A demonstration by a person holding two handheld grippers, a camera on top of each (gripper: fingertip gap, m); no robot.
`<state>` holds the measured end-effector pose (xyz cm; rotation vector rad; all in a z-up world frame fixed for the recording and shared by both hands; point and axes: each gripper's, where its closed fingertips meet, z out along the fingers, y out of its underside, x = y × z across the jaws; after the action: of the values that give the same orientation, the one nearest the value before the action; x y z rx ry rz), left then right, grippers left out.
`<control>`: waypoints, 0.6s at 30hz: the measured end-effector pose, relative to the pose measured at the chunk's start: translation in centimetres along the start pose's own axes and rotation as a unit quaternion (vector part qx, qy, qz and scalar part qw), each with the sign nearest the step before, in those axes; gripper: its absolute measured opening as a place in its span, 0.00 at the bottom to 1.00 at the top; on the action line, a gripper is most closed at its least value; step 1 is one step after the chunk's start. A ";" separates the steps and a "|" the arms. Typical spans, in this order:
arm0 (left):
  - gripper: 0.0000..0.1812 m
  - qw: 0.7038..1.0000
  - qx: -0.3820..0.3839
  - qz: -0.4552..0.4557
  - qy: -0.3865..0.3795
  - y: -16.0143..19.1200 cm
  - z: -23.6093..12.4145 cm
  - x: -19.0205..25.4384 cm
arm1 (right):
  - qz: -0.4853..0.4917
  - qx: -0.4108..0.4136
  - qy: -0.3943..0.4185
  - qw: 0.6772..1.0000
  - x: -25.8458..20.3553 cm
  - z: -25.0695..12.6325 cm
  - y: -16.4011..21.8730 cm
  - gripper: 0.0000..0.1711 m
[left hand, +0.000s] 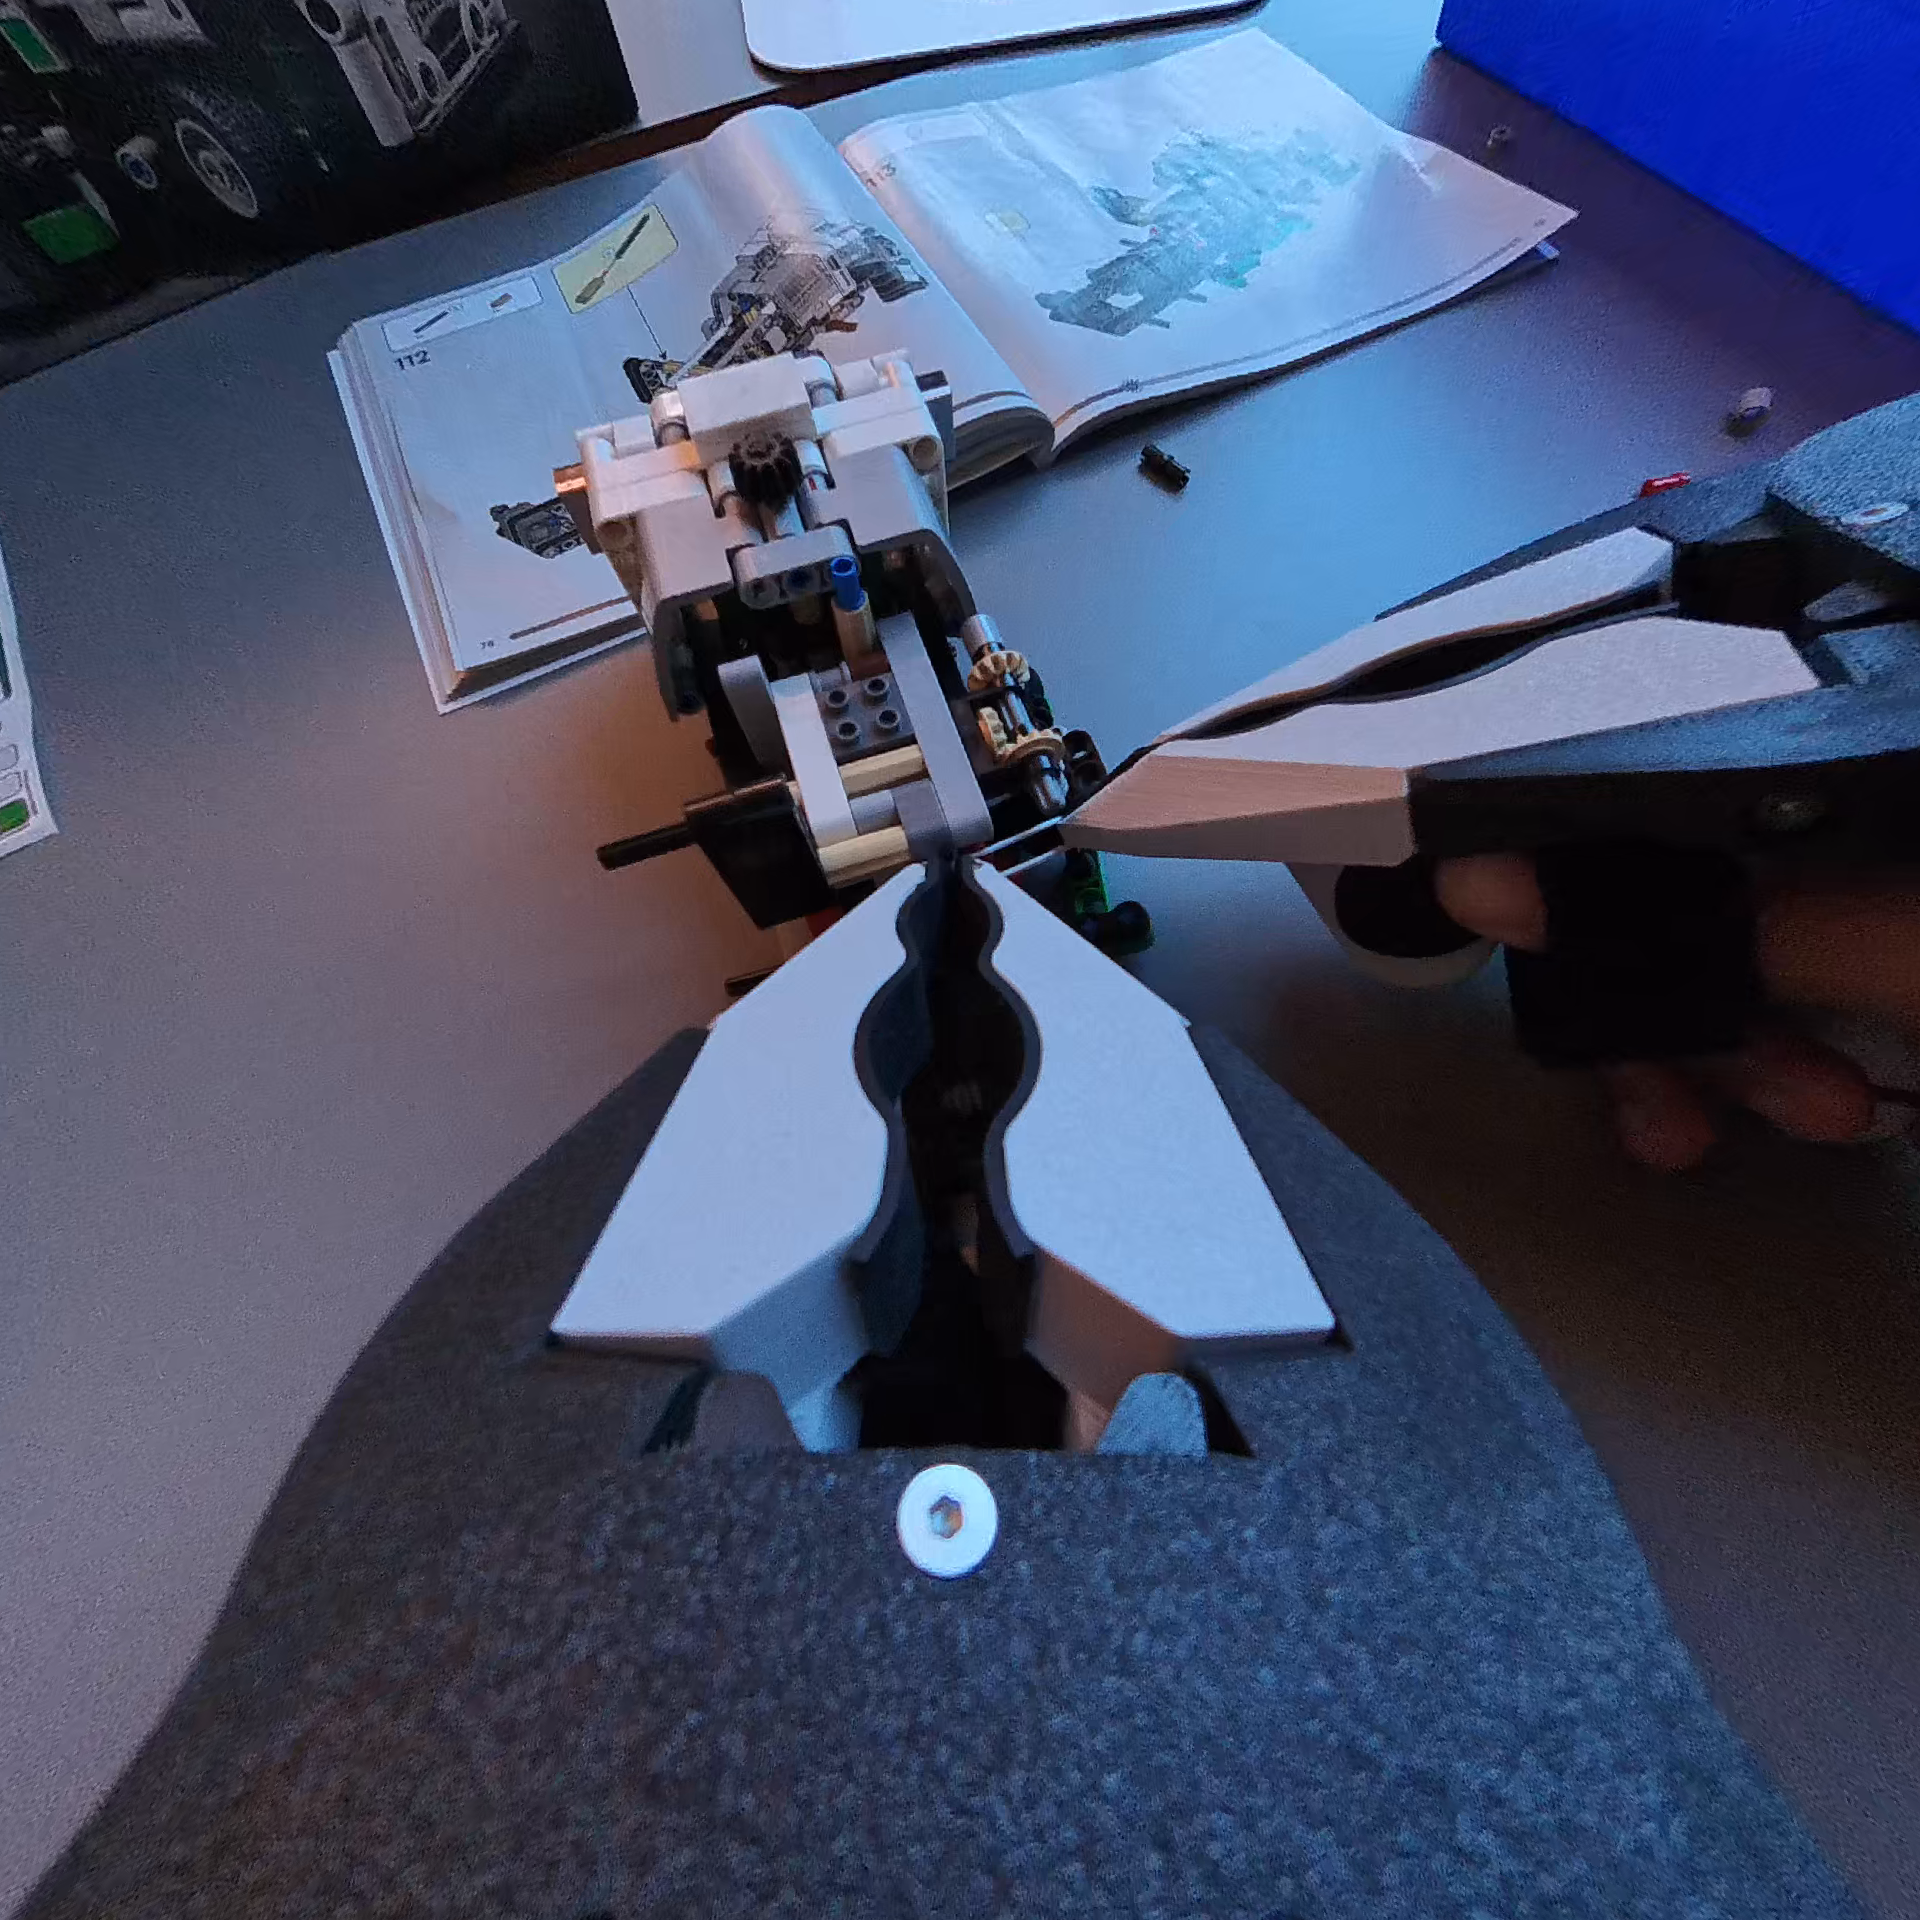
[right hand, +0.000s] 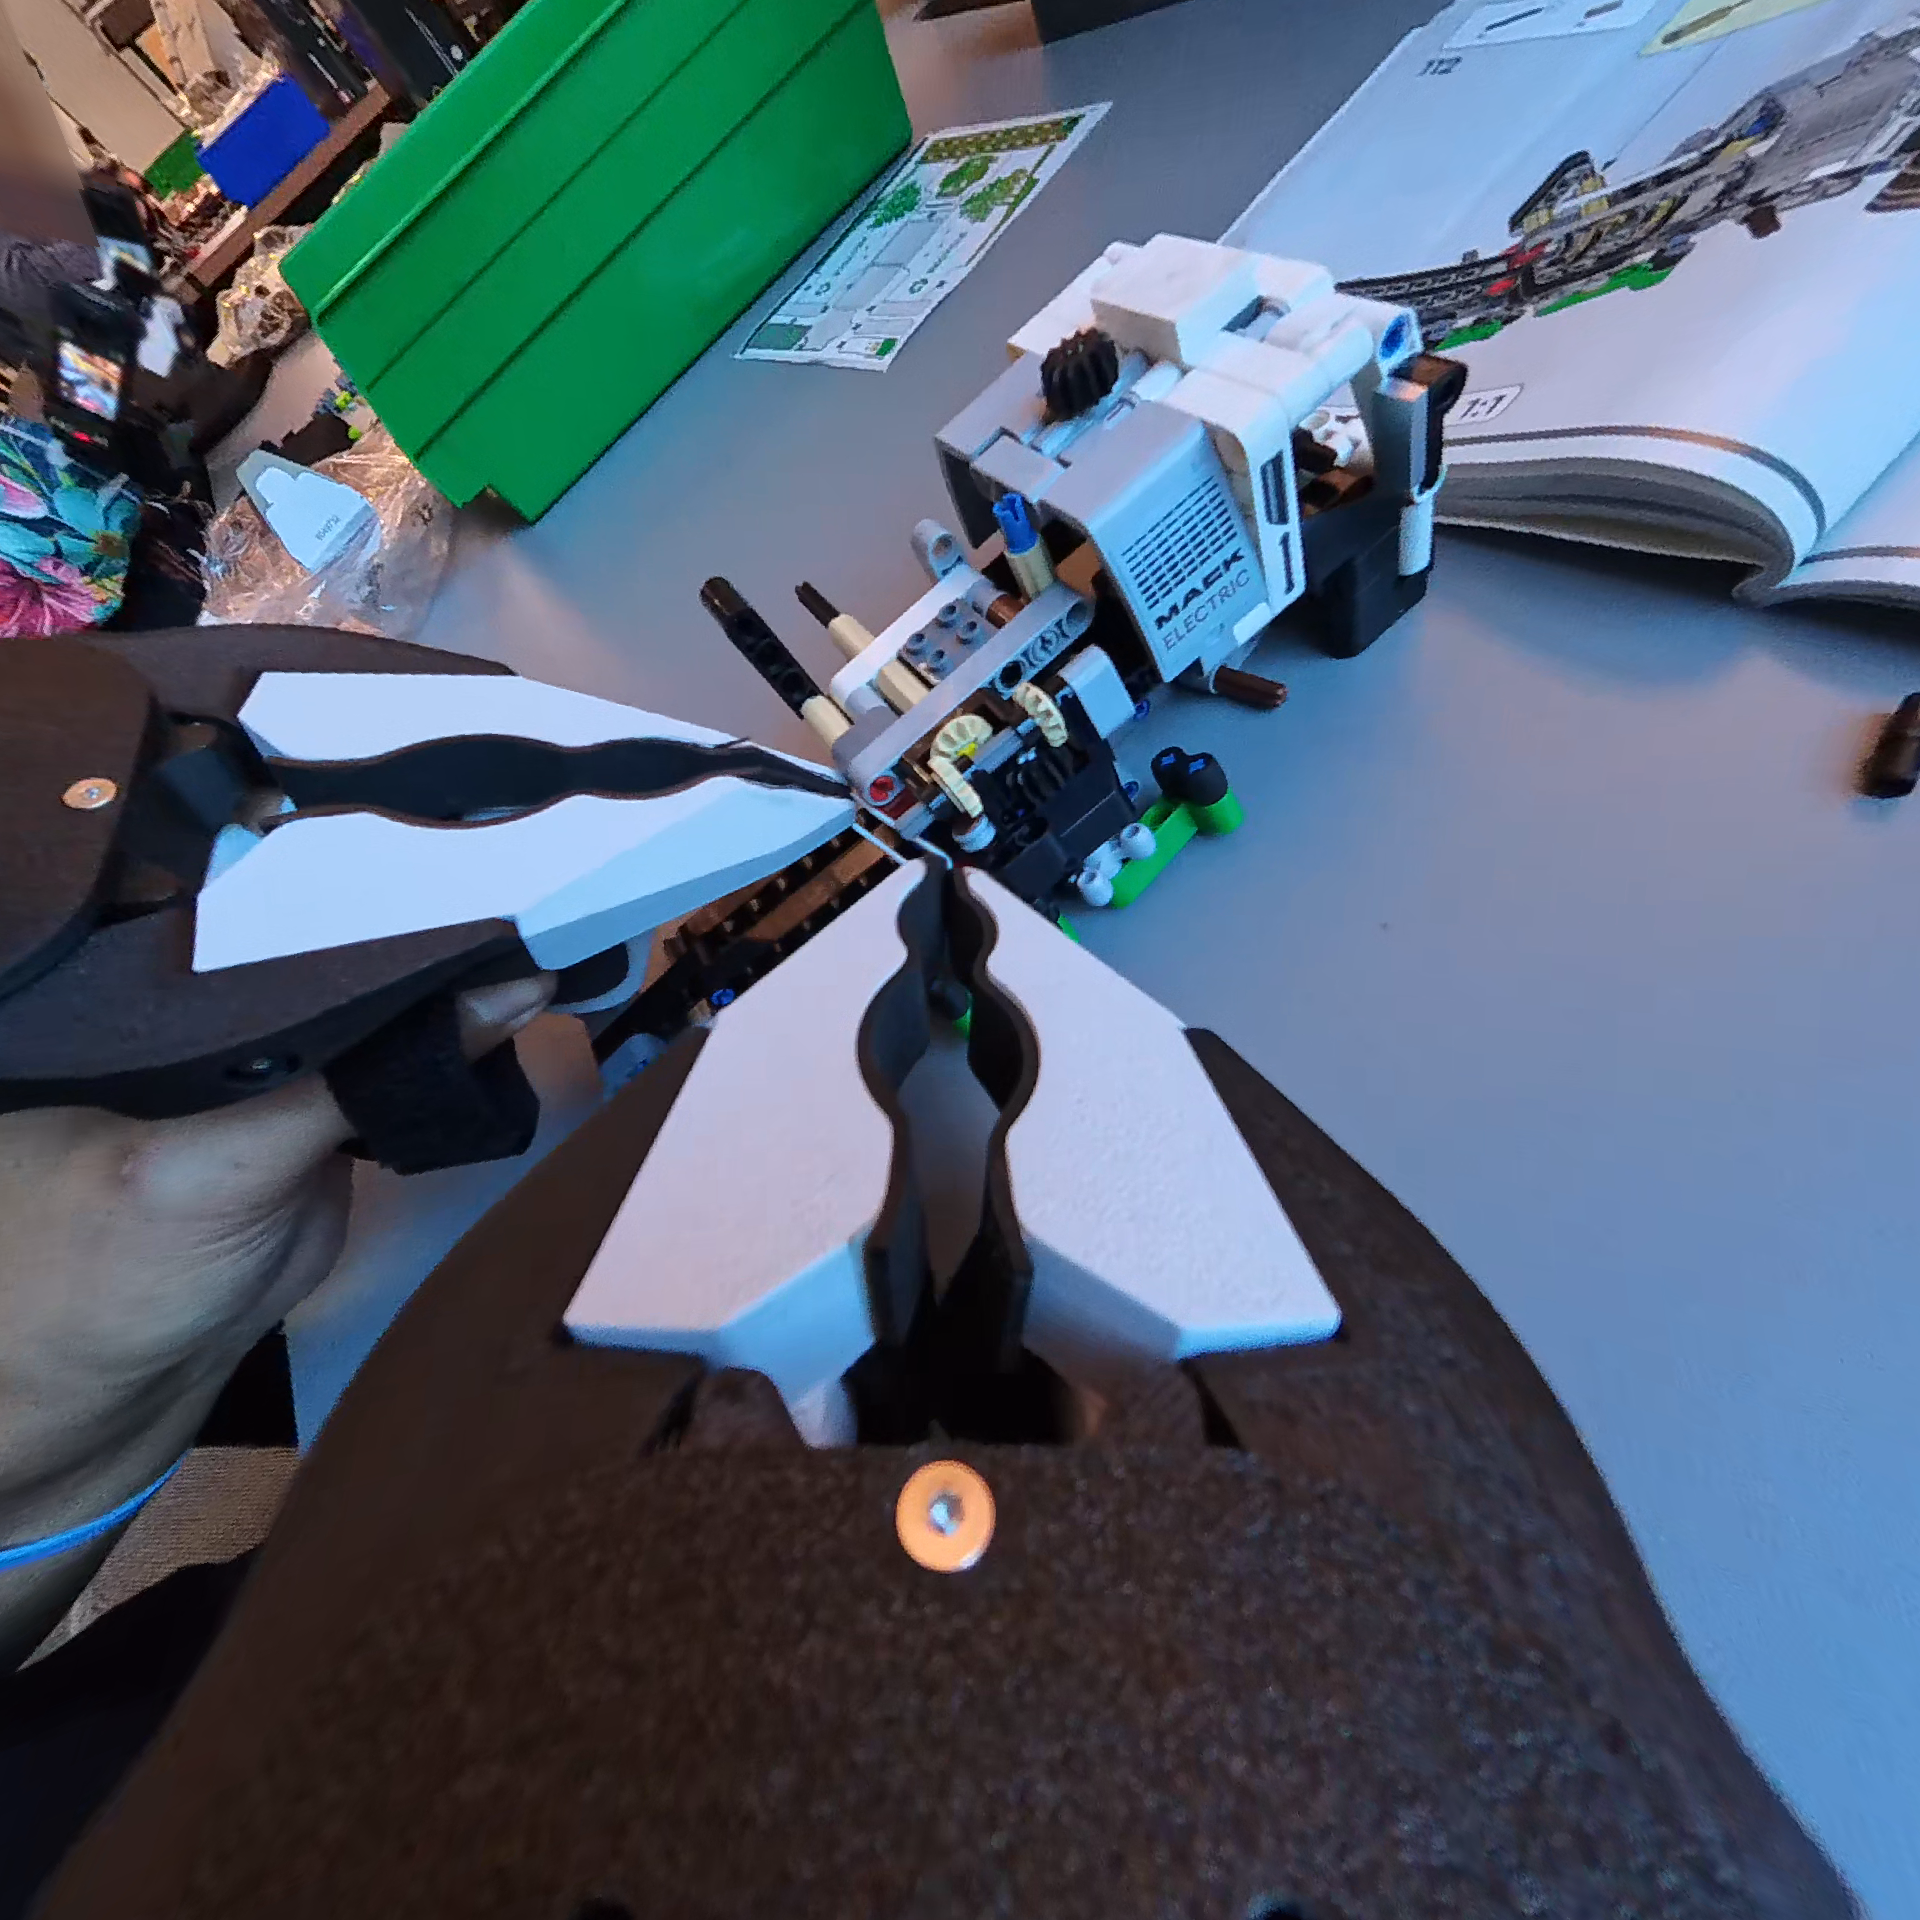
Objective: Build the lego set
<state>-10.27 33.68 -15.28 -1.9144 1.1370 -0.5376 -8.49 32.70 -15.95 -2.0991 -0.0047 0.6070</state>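
Observation:
The partly built white and grey truck model lies on the grey table, cab end away from me; it also shows in the right wrist view. My left gripper is shut, its tips against the near end of the model's grey beam. My right gripper is shut, with its tips on a thin pale strip that runs toward the left gripper. The right gripper comes in from the right in the left wrist view. What the strip is cannot be told.
The open instruction booklet lies behind the model. A black pin and a small grey piece lie loose to the right. A green bin, a sticker sheet and plastic bags sit at the left. A blue box stands back right.

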 end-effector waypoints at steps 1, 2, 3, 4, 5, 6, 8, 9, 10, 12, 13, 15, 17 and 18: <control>0.00 1.000 0.000 -0.002 0.001 0.0 0.0 0.0 | 0.004 -0.001 0.000 1.000 0.1 0.0 0.0 0.00; 0.00 1.000 0.003 -0.004 0.002 -0.1 0.0 0.1 | 0.008 0.002 0.000 1.000 0.1 0.1 -0.1 0.00; 0.00 1.000 0.003 -0.006 0.002 -0.2 0.0 0.1 | 0.011 0.001 0.000 1.000 0.1 0.1 -0.1 0.00; 0.00 1.000 0.002 -0.006 0.002 -0.2 0.0 0.1 | 0.015 0.002 0.001 1.000 0.2 0.1 -0.1 0.00; 0.00 1.000 0.004 -0.008 0.002 -0.2 0.1 0.1 | 0.017 0.002 0.002 1.000 0.3 0.2 -0.1 0.00; 0.00 1.000 0.004 -0.010 0.001 -0.2 0.2 0.1 | 0.021 0.003 0.003 1.000 0.3 0.2 -0.1 0.00; 0.00 1.000 0.004 -0.007 -0.003 -0.2 0.3 0.1 | 0.026 0.005 0.008 1.000 0.5 0.2 -0.2 0.00; 0.00 1.000 0.004 -0.006 -0.005 -0.3 0.4 0.1 | 0.030 0.005 0.008 1.000 0.5 0.3 -0.2 0.00; 0.00 1.000 0.003 -0.004 -0.008 -0.3 0.4 0.0 | 0.032 0.004 0.009 0.999 0.5 0.4 -0.2 0.00; 0.00 1.000 0.003 -0.003 -0.011 -0.4 0.5 0.0 | 0.034 0.005 0.010 0.999 0.6 0.5 -0.3 0.00; 0.00 1.000 0.002 -0.003 -0.012 -0.3 0.5 0.0 | 0.035 0.005 0.011 0.999 0.6 0.6 -0.3 0.00; 0.00 1.000 -0.003 -0.006 -0.011 -0.2 0.7 0.0 | 0.038 0.008 0.014 0.999 0.7 0.7 -0.4 0.00; 0.00 1.000 -0.010 -0.010 -0.012 0.0 0.9 -0.3 | 0.039 -0.001 0.013 0.999 0.6 1.0 -0.3 0.00; 0.00 1.000 -0.015 -0.012 -0.012 0.2 1.0 -0.4 | 0.039 -0.004 0.012 0.999 0.6 1.1 -0.2 0.00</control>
<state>-9.90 34.42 -16.04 -1.9582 1.1142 -0.5114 -8.36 33.81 -16.52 -2.1214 0.0894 0.6287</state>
